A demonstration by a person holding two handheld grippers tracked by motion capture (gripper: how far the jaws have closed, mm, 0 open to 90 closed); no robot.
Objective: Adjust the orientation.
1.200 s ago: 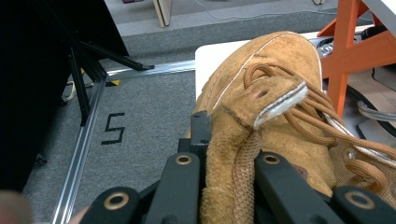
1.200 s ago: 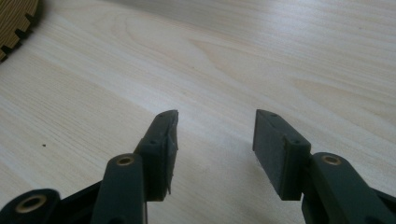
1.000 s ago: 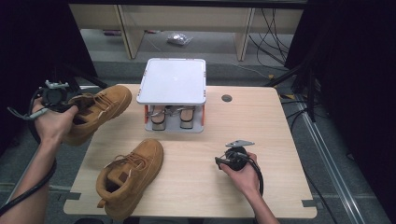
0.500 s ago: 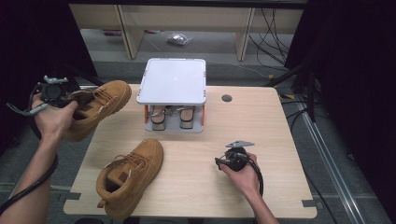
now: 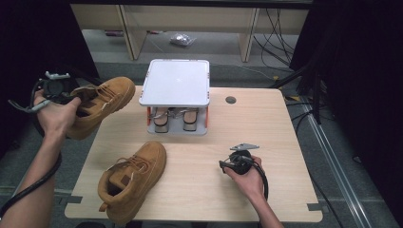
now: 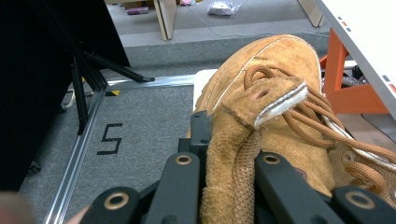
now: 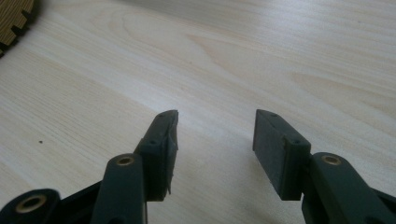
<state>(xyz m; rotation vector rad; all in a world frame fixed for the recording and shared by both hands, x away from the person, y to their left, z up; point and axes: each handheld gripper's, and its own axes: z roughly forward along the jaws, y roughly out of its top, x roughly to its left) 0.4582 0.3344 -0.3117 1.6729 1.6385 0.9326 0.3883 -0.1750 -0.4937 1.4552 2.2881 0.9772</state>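
The left gripper is up in the air at the far left, past the left edge of the table. Its jaws are squeezed tight on the back top edge of a brown boot. In the left gripper view, the soft collar of this boot sits pinched between the two black jaws, and the laces run away toward the toe. The boot is lifted off the table, and its toe points to the right, toward a white stand.

The white stand is at the far middle of the table. It has a flat white top and orange legs. Under the top is a pair of sandals, side by side.

A second brown boot lies on the table at the near left. Its toe points away from the person, and its heel is close to the near edge. It is well apart from the boot in the air.

The right gripper rests on the table at the near right, held in the right hand. In the right gripper view, its jaws stand apart with nothing between them, just bare wood below.
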